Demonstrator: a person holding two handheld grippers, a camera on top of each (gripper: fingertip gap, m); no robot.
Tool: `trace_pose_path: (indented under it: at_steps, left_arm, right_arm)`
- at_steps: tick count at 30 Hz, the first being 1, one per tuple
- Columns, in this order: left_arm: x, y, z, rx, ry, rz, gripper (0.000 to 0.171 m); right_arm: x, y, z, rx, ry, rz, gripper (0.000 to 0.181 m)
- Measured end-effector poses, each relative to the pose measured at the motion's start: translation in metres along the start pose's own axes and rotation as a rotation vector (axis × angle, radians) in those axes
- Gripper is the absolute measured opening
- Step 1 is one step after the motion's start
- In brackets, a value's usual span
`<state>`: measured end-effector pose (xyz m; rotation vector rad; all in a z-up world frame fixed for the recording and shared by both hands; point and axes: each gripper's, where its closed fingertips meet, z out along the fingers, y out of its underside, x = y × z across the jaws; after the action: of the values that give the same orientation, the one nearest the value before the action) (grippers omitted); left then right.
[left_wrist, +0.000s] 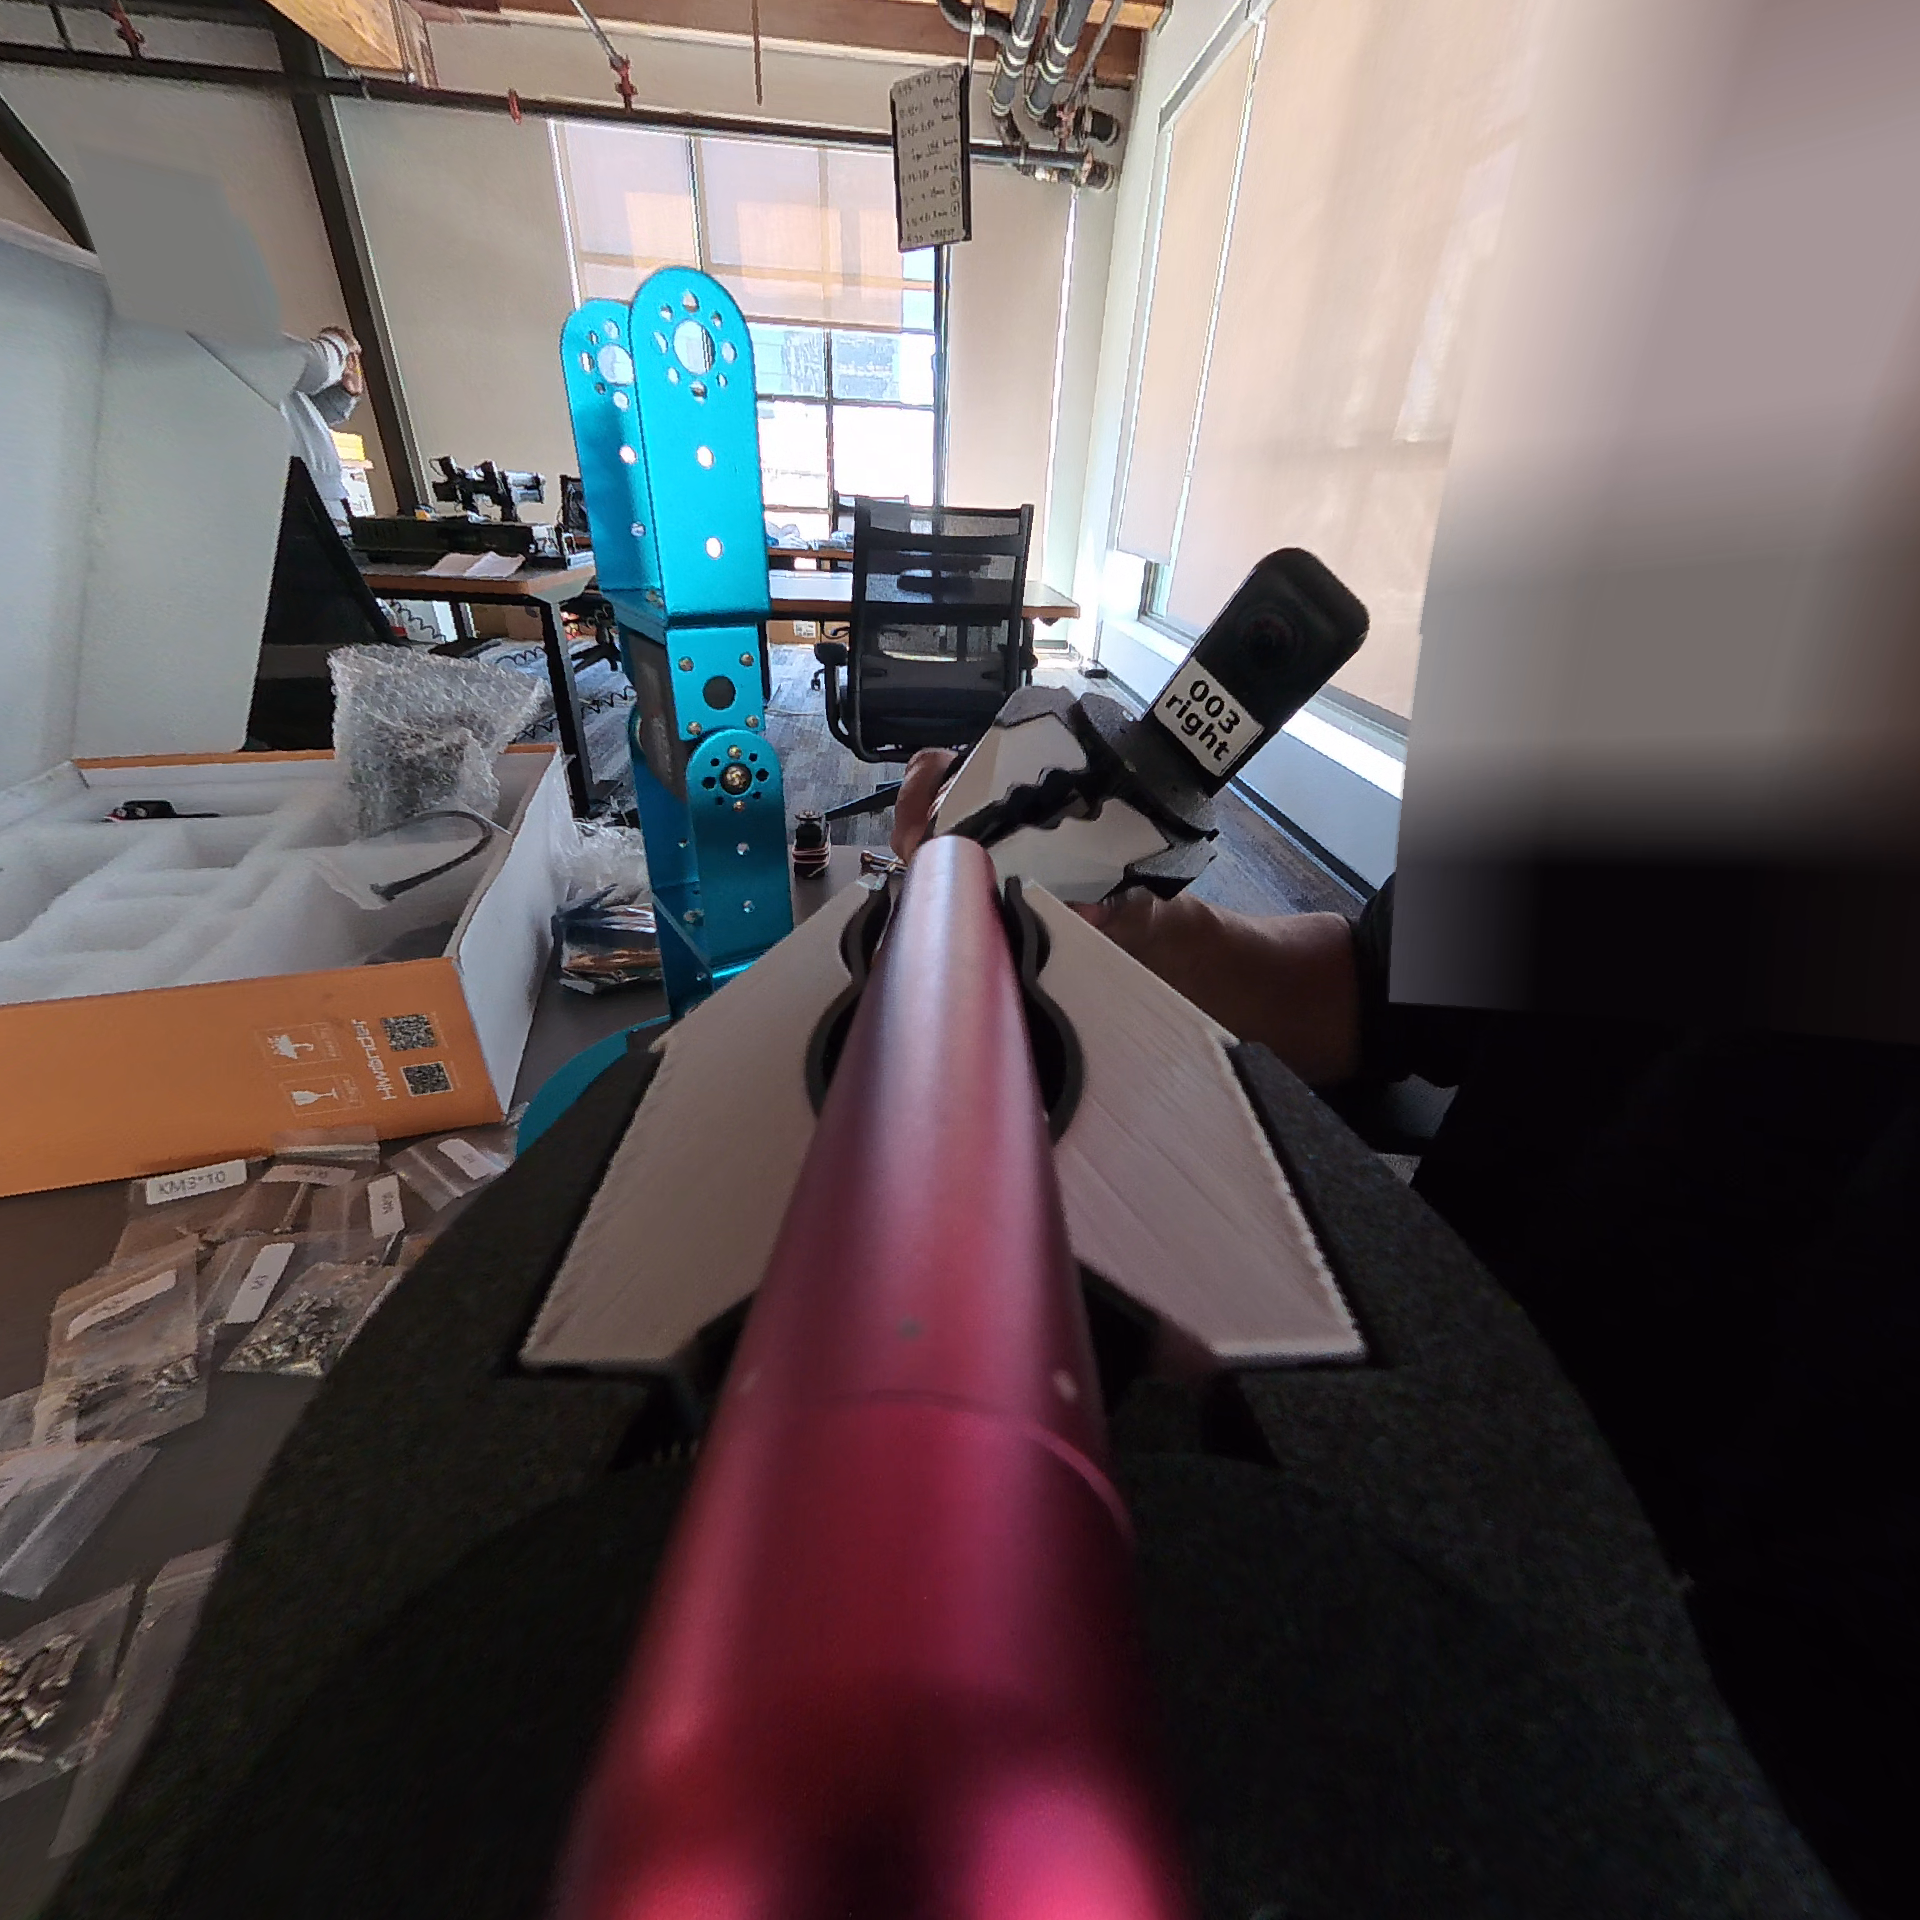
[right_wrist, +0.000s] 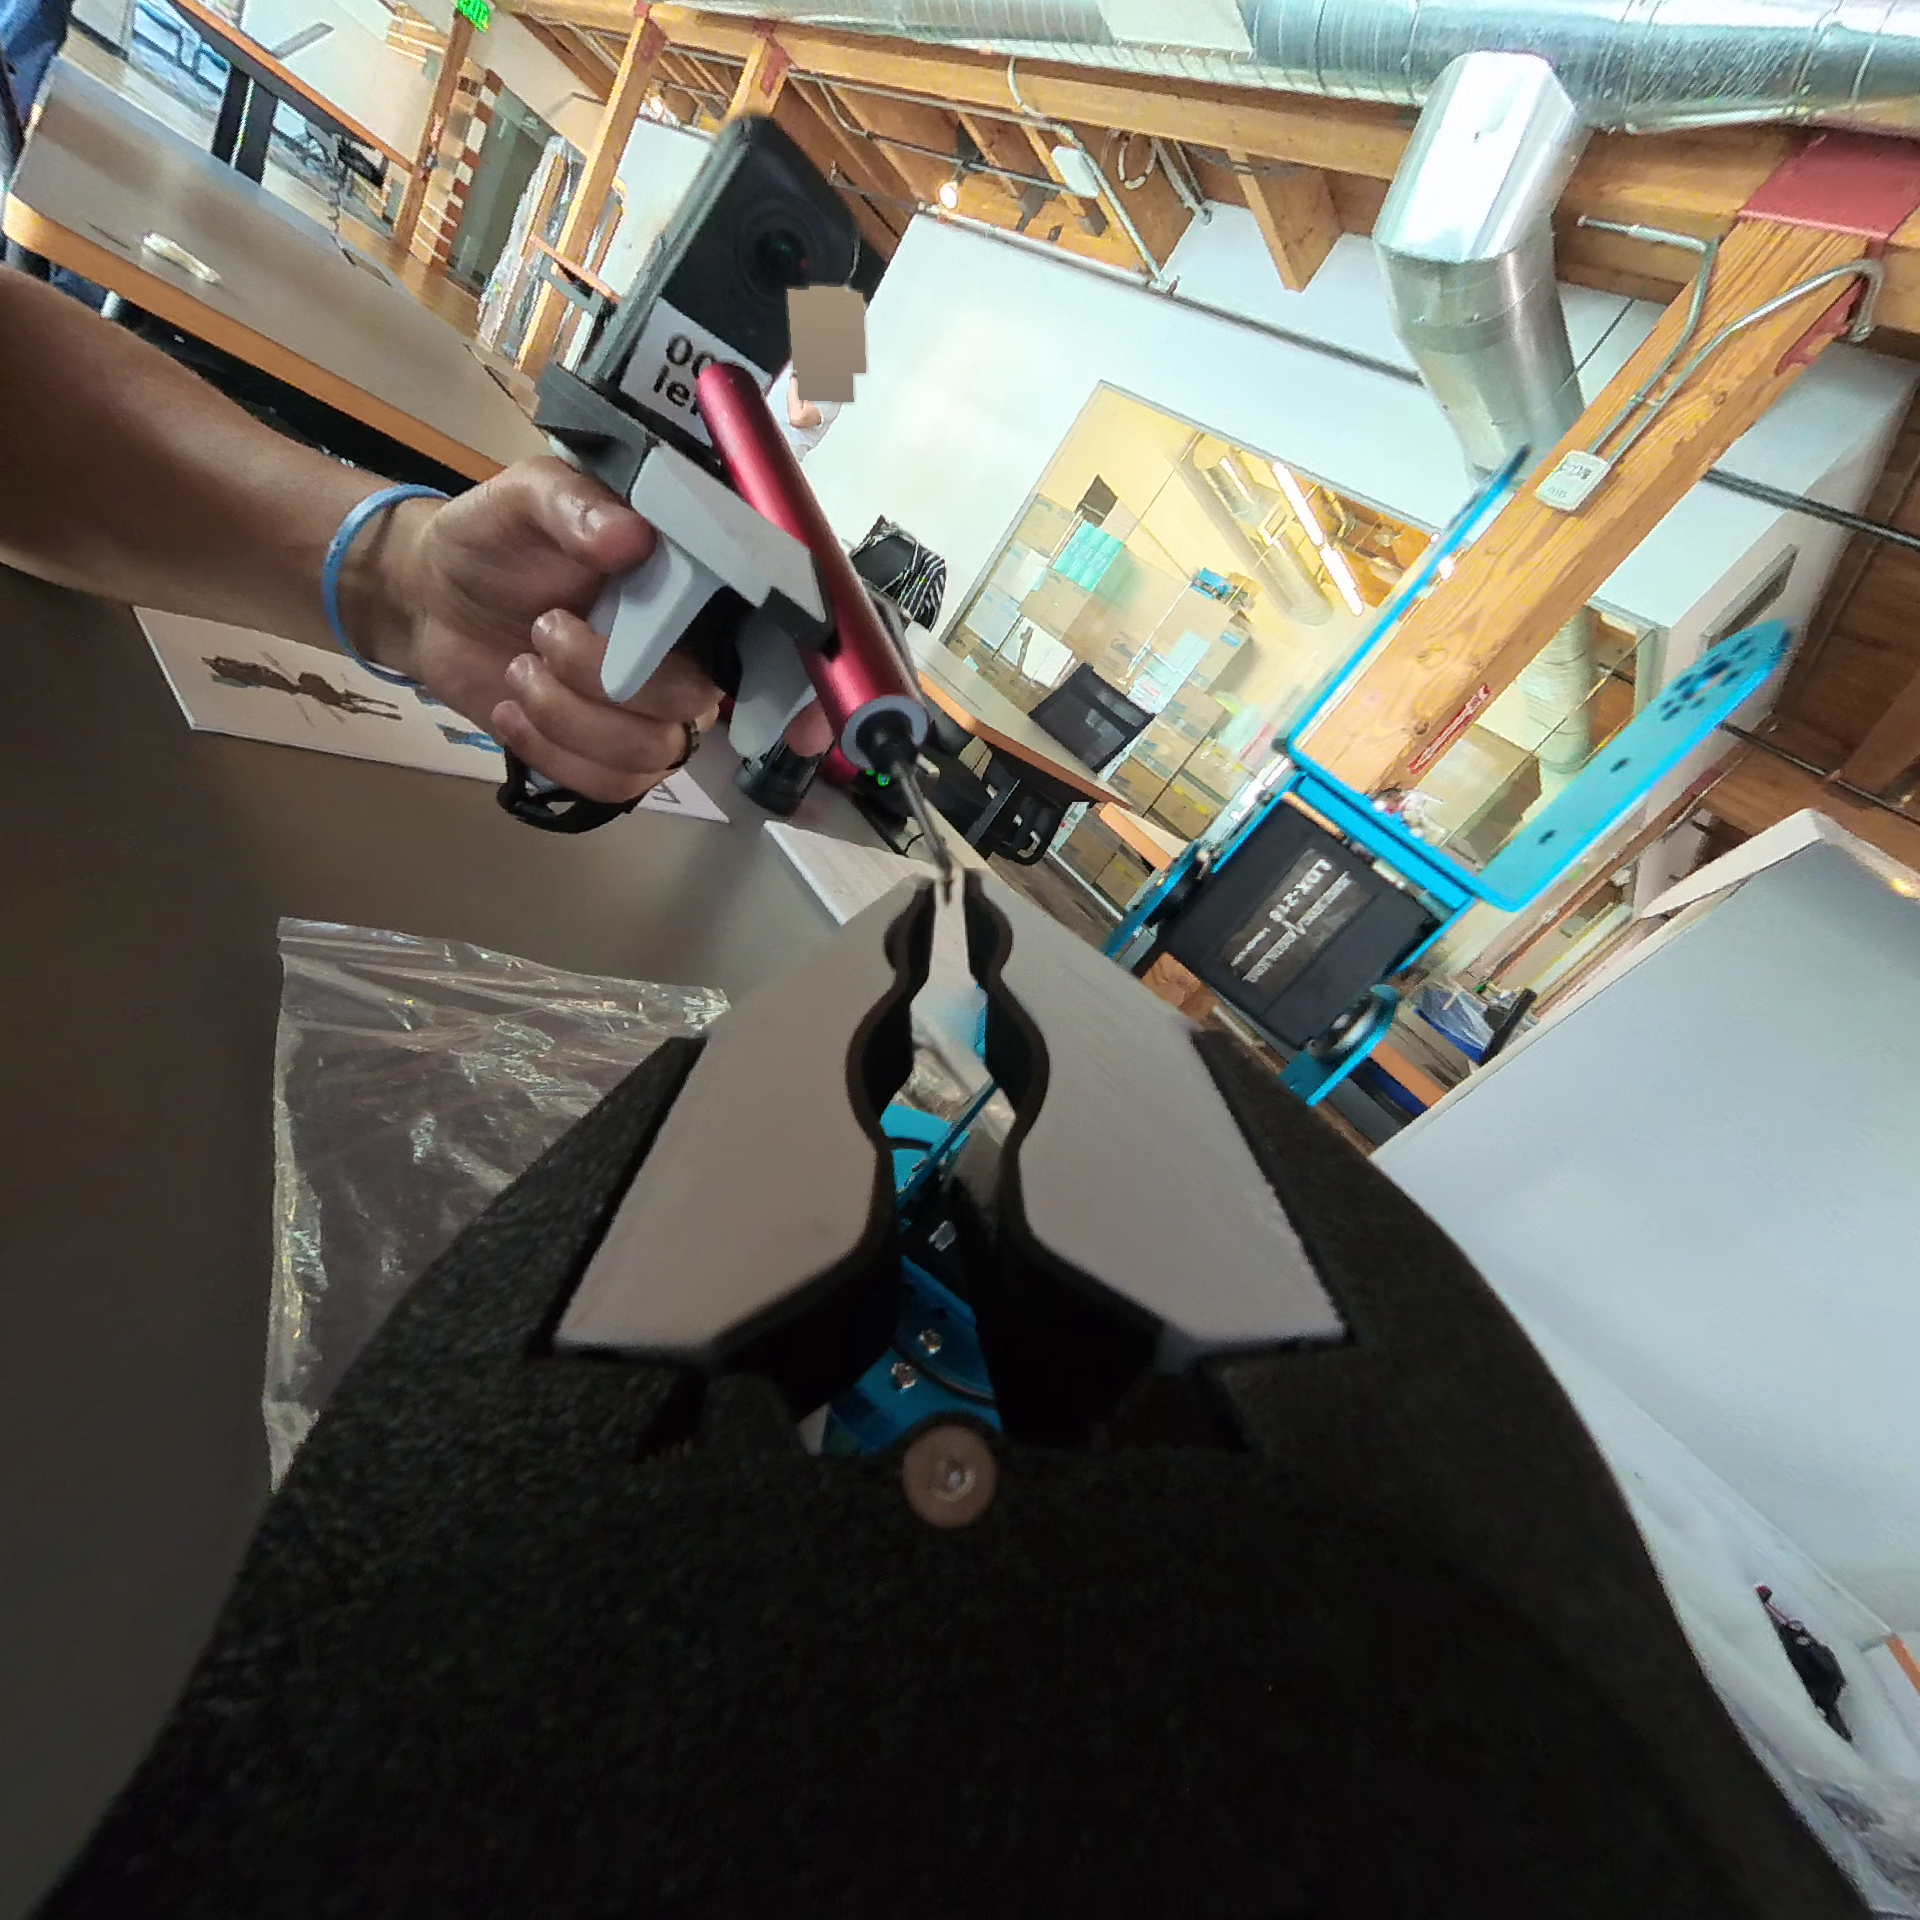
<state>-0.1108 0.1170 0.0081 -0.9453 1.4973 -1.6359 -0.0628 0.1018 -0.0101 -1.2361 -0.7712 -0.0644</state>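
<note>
My left gripper (left_wrist: 940, 883) is shut on a red electric screwdriver (left_wrist: 914, 1351) that lies lengthwise between the fingers and points forward. In the right wrist view a hand holds that gripper (right_wrist: 810, 707) with the screwdriver (right_wrist: 790, 540) angled down. Its thin bit (right_wrist: 920, 810) ends between the fingertips of my right gripper (right_wrist: 945, 896). The right jaws are almost closed on a tiny dark part at the bit's tip. The right gripper (left_wrist: 961, 816) also shows just ahead in the left wrist view. A blue metal robot arm (left_wrist: 686, 582) stands left of both.
An orange and white foam-lined box (left_wrist: 208, 1060) stands left with bubble wrap (left_wrist: 416, 727) in it. Several bags of screws (left_wrist: 156, 1320) lie before it. On the dark table (right_wrist: 156, 935) are a clear plastic bag (right_wrist: 436, 1060) and a printed sheet (right_wrist: 312, 696). The blue arm's bracket (right_wrist: 1455, 831) and a white box wall (right_wrist: 1662, 1195) are right. The tips of one gripper are about 6 cm away from the tips of the other.
</note>
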Motion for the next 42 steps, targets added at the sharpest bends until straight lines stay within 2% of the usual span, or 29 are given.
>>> trace_pose_path:
  at_steps: [9,15,18,21,27,32,42]
  left_arm:
    - [0.002,0.001,0.001,-0.006,0.004,0.000,0.022]
    - [0.002,-0.005,-0.002,0.009,0.002,0.007,0.021]
    - [0.003,-0.004,-0.001,0.004,0.002,0.015,0.022]
    - [0.004,-0.002,0.000,-0.002,0.005,0.021,0.022]
    - [0.007,-0.005,0.000,0.010,0.013,0.022,0.022]
    - [0.009,-0.005,0.000,0.013,0.023,0.017,0.022]
    - [0.010,-0.008,-0.001,0.049,0.082,-0.099,0.022]
  right_arm:
    - [-0.003,0.007,0.003,-0.035,-0.019,0.006,0.007]
    - [-0.006,0.007,0.003,-0.033,-0.050,0.049,0.004]
    - [-0.010,0.002,0.003,-0.013,-0.094,0.117,0.005]
    - [-0.017,0.002,0.004,-0.018,-0.198,0.299,0.017]
    - [-0.012,-0.003,-0.001,0.021,-0.255,0.456,0.015]
    - [-0.011,-0.004,0.000,0.027,-0.240,0.435,0.014]
    - [-0.005,-0.015,-0.007,0.108,-0.165,0.291,0.007]
